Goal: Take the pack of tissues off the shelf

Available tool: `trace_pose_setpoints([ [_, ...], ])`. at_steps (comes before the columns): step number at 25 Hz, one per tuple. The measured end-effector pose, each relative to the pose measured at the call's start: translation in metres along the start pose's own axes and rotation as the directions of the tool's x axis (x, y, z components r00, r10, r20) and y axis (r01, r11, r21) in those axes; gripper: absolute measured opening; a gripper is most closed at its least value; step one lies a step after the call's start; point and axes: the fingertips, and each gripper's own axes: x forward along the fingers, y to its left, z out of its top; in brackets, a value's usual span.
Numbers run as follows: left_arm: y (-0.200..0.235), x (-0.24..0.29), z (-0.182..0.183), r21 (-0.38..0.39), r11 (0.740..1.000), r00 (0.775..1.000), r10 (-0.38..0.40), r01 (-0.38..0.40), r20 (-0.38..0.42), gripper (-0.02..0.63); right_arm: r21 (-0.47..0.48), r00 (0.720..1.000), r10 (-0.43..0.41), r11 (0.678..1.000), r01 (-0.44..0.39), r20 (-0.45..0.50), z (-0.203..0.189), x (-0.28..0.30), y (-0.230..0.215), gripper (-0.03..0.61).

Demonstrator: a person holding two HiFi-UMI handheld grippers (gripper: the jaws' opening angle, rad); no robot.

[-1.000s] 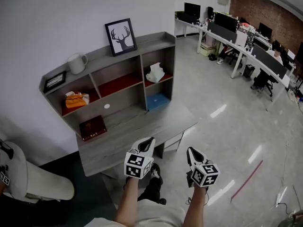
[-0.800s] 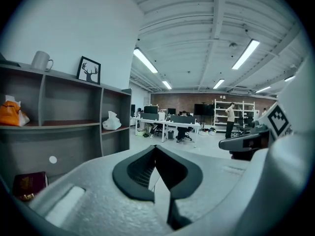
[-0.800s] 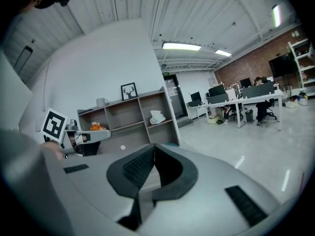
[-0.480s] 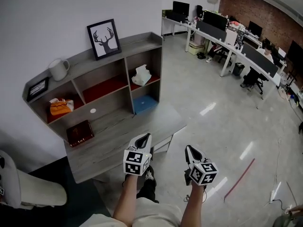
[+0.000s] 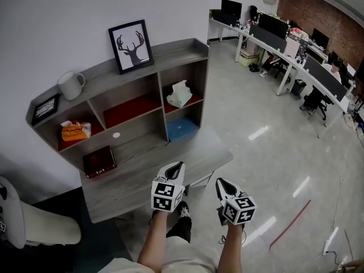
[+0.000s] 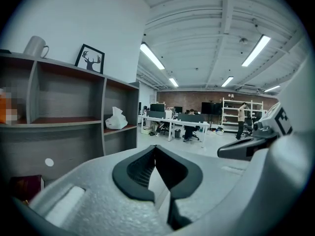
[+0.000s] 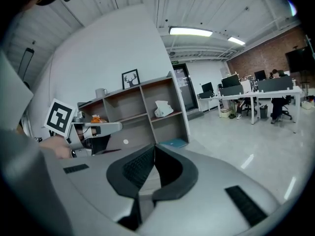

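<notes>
- Head view: the pack of tissues (image 5: pixel 179 94), white with a tuft standing up, sits in the upper right compartment of the shelf (image 5: pixel 170 52), on the red board near its front edge.
- Its long axis seems to run across the compartment, though it is too small to be sure.
- An orange packet (image 5: pixel 74 131) lies in the far left compartment, well apart from it.
- The desk (image 5: pixel 142 178) stretches between the shelf and both grippers.
- The left gripper (image 5: pixel 177 166) has its jaws together on nothing and points almost straight at the pack, over the desk's near edge.
- The right gripper (image 5: pixel 219 182), likewise closed and empty, hangs further back and to the right, so the left is nearer.
</notes>
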Motion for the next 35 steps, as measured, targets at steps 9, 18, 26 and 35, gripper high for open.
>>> trace_pose_setpoints([
  [9, 0.031, 0.064, 0.033, -0.010, 1.000, 1.000, 0.012, -0.011, 0.021, 0.009, -0.016, 0.997, 0.050, 0.999, -0.052, -0.063, 0.029, 0.061, -0.024, 0.017],
  [18, 0.067, 0.130, 0.048, -0.013, 1.000, 1.000, 0.000, 0.000, -0.005, 0.009, -0.064, 0.993, 0.066, 0.995, -0.072, -0.096, 0.061, 0.139, -0.043, 0.017],
  [26, 0.124, 0.189, 0.074, -0.045, 0.996, 0.995, 0.085, -0.084, 0.043, 0.009, -0.100, 0.995, 0.071, 0.992, -0.077, -0.067, 0.099, 0.202, -0.068, 0.017],
  [35, 0.155, 0.235, 0.076, -0.065, 0.991, 0.991, 0.124, -0.121, 0.042, 0.009, -0.078, 0.998, 0.031, 0.996, -0.035, -0.047, 0.111, 0.233, -0.102, 0.017],
])
